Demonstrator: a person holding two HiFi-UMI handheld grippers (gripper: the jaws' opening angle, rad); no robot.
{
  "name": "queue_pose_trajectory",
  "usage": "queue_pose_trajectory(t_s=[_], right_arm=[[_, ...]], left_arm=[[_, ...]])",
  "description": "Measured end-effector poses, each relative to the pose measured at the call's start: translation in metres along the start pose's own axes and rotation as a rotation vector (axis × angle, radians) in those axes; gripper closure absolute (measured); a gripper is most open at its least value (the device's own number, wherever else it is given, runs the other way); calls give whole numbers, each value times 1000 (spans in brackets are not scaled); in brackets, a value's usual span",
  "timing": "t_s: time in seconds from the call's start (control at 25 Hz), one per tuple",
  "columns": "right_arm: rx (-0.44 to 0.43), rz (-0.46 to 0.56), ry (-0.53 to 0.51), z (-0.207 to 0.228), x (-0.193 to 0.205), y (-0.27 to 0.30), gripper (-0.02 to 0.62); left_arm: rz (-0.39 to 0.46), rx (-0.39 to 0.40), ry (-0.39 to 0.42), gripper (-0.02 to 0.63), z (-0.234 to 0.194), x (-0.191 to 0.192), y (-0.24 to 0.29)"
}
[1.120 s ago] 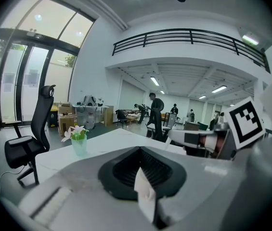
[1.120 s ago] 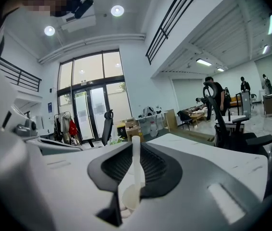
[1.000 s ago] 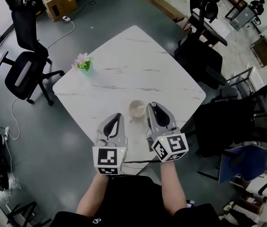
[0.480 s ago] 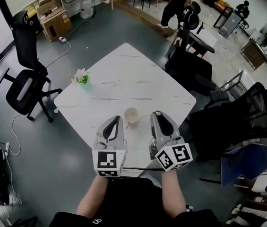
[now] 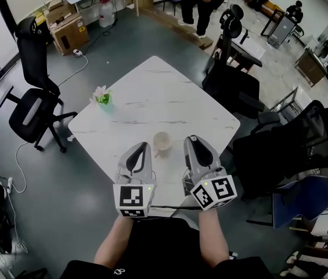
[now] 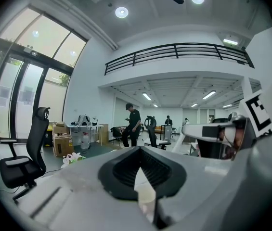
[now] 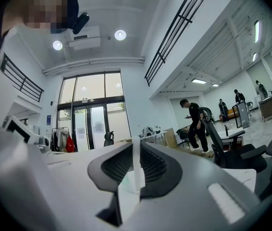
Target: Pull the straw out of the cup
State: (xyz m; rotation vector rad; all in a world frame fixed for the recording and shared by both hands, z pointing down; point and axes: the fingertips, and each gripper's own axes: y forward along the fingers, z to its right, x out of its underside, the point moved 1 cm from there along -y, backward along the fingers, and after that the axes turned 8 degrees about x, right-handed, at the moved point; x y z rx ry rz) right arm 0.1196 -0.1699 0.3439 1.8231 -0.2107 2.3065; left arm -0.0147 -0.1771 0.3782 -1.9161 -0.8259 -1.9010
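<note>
White straw [image 7: 136,163] stands upright, pinched by the right tongs [image 7: 136,146]; left tongs [image 6: 139,149] pressed together.

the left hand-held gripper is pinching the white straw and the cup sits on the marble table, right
Wrong hand: the right hand-held gripper pinches the white straw, as the right gripper view shows. The cup does sit on the marble table.

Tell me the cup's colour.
The cup is plain cream; the head view shows it best.
</note>
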Motion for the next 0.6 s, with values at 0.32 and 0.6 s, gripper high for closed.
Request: queue_pose_trajectory(t_s=[0.32,0.6], right_arm=[[-1,-8,-5,-2,3,1,549],[-2,-9,-9,-2,4,1,549]], left_arm=[[-1,-1,-5,604,-1,2,-1],[-2,1,-6,604,-1,4,-1]])
